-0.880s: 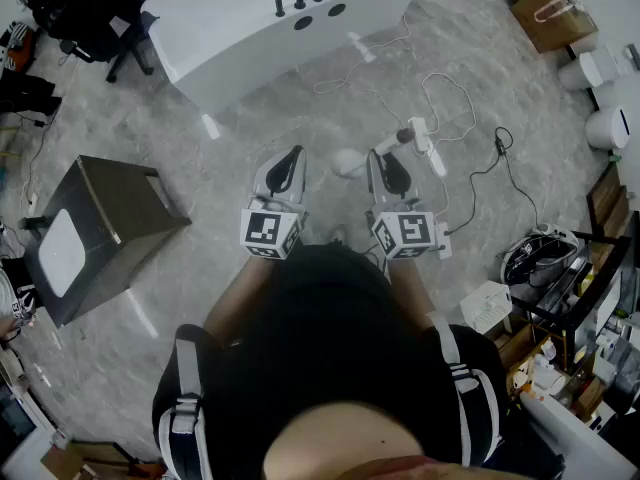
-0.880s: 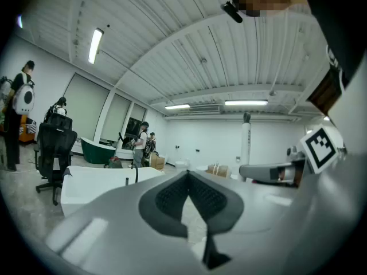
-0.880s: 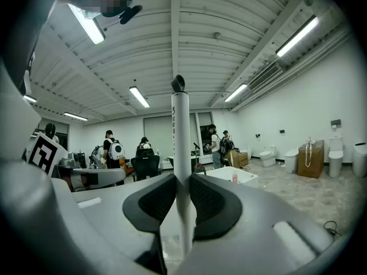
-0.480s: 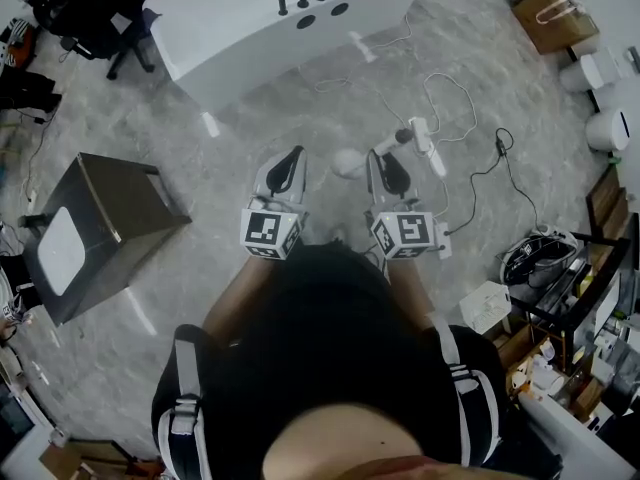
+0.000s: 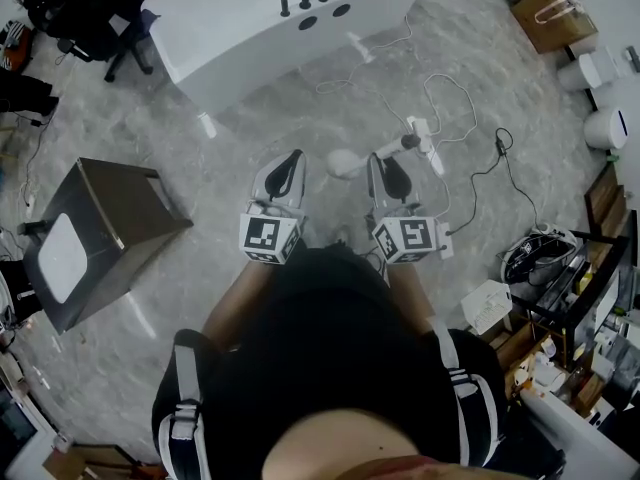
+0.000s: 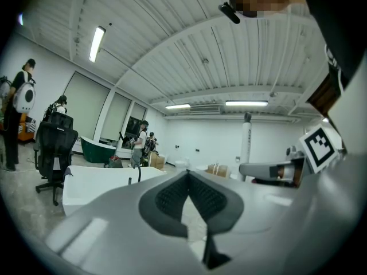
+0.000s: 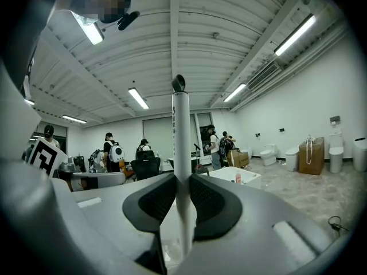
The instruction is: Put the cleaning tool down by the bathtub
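The cleaning tool is a thin white pole with a dark tip. It stands straight up in the middle of the right gripper view, pinched in the right gripper. The bathtub is long and white with black taps, at the top of the head view, well apart from the tool.

Claws: I'm seeing two, left claw, right claw
Cleaning tool: one
Bathtubs: two, white bathtub, green bathtub

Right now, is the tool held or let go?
Held. The right gripper has its jaws pressed on both sides of the tool, a white pole.
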`<state>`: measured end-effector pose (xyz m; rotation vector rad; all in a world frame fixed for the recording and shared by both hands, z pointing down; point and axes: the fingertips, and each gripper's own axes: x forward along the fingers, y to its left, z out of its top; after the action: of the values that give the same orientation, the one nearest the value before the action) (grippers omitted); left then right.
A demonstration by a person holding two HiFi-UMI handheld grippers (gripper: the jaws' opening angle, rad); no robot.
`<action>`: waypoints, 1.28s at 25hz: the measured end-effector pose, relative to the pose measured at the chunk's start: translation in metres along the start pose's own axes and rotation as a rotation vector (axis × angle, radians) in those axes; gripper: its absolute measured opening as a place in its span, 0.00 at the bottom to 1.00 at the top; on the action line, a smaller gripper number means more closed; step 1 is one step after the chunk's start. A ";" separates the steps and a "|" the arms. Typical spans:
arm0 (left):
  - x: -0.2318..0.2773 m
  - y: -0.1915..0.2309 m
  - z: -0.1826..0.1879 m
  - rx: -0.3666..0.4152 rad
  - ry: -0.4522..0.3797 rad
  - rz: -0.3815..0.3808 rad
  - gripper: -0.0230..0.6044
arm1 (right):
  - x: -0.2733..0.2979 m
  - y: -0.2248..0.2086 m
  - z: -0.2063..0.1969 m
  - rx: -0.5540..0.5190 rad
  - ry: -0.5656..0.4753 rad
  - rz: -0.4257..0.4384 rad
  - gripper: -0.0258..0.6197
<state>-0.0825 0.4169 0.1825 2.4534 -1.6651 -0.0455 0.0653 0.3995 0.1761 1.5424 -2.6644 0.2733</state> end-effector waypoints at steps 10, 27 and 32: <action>-0.012 0.044 0.002 -0.005 -0.001 -0.060 0.05 | 0.021 0.029 -0.006 -0.011 -0.003 -0.087 0.17; 0.010 0.074 -0.004 -0.024 0.014 -0.103 0.05 | 0.052 0.030 -0.007 -0.006 -0.013 -0.134 0.17; 0.033 0.076 -0.006 -0.032 0.022 -0.102 0.05 | 0.071 0.014 -0.008 -0.004 -0.011 -0.126 0.17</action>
<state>-0.1392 0.3602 0.2029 2.5044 -1.5172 -0.0573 0.0175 0.3464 0.1913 1.7060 -2.5606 0.2541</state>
